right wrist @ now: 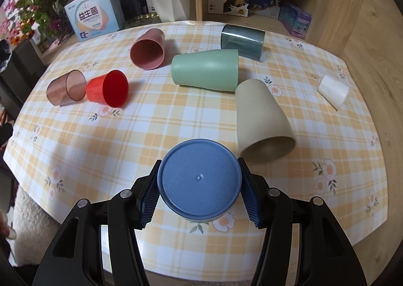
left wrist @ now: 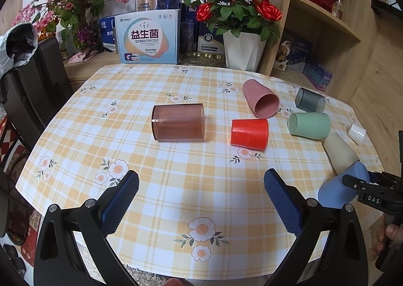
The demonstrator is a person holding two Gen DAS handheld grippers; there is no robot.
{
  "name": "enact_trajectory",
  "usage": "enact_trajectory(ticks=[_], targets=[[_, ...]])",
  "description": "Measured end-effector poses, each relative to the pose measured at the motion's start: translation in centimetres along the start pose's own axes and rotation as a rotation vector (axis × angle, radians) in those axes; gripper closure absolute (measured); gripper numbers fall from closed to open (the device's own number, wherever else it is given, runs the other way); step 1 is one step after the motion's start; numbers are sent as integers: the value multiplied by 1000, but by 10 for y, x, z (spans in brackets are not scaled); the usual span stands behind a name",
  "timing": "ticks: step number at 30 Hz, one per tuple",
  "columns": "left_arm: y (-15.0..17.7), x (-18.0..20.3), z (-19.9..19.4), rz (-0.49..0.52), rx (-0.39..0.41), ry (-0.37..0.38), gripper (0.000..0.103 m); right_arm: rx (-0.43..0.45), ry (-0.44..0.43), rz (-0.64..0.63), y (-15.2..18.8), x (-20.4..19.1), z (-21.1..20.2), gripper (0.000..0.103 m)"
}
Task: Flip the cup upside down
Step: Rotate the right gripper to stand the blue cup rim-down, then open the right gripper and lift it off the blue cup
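Note:
A blue cup sits between the fingers of my right gripper, its flat base facing the camera; the pads press its sides. In the left wrist view the blue cup is tilted at the table's right edge, with the right gripper clamped on it. My left gripper is open and empty above the near part of the table. Other cups lie on their sides: brown clear, red, pink, green, beige, dark grey.
A small white cup lies near the table's right edge. The checked tablecloth covers the table. A white flower pot, boxes and a wooden shelf stand behind. A black chair is at the left.

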State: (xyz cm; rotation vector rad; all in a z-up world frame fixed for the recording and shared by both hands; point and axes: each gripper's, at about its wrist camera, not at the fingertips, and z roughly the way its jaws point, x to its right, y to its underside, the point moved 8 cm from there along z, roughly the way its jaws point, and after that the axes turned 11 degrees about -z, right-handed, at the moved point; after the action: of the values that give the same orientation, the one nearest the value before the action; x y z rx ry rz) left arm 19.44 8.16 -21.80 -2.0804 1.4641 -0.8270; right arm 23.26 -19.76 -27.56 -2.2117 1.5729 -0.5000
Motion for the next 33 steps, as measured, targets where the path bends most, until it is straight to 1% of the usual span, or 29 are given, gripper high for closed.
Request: enact_trajectory(ticks=[2,16,22,25,27,31,33], targets=[[0,1,0,1,2,0,6,0,-9,4,-1,-2,1,48],[-1,1,-2,14,3,-13,6,-8,1,8,-5,-4,1,47],[-6,2,-12,12,17,-15,6,8,-26,32,-7,-1,-7,46],[-10,4,-21,16,28,-9,6,28,-75,65,-8,0,-15,40],[-13,6,-28,16,37,-2,6,49,-81,70,-9,0,-24,31],[-20,13,-44,26,66,14,6,99,-106,86,-12,-1,-47,30],[-24,17,-55,34,83,25,6,123,-92,89,-13,-1,-63,30]])
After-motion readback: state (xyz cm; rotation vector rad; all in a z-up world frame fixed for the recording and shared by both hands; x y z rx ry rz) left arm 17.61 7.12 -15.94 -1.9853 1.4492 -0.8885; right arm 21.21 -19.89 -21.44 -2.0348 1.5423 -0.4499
